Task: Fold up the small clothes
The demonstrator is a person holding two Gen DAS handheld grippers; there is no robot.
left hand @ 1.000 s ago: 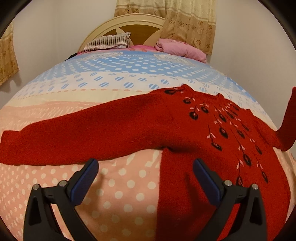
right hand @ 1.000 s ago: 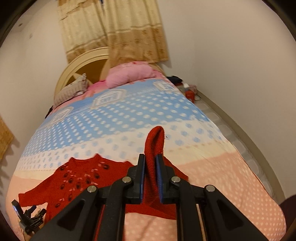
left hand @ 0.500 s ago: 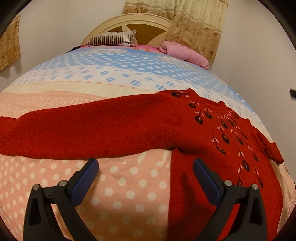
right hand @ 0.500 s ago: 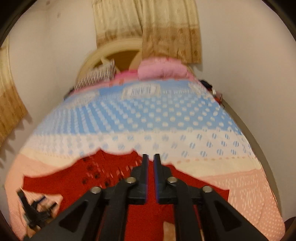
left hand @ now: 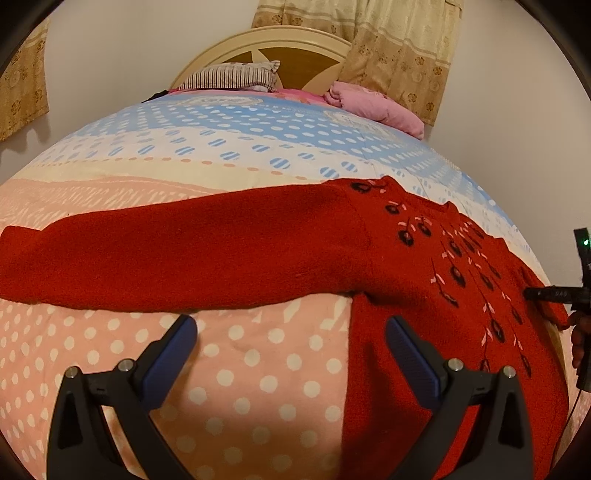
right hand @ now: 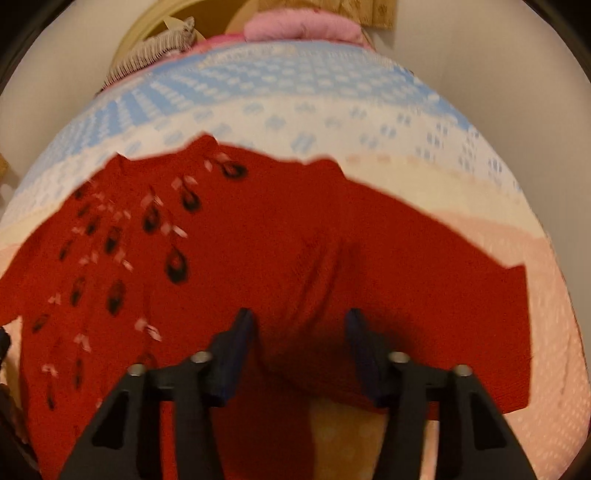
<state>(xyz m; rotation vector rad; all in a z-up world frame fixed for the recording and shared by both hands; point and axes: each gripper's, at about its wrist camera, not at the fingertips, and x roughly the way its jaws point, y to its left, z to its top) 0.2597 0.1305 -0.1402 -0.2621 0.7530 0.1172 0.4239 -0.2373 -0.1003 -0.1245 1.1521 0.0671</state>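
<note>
Red sweater lay flat on bed, sleeves spread sideways. Left gripper gaped wide, empty, just short of left sleeve, whose long axis ran crosswise ahead. Right gripper also spread, empty, above right sleeve.

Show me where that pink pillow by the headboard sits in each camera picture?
Left wrist view: pink pillow upper right, beside the curtain.
Right wrist view: pink pillow at the top edge, centre.
Shared landmark: striped pillow, left of it in both.
</note>
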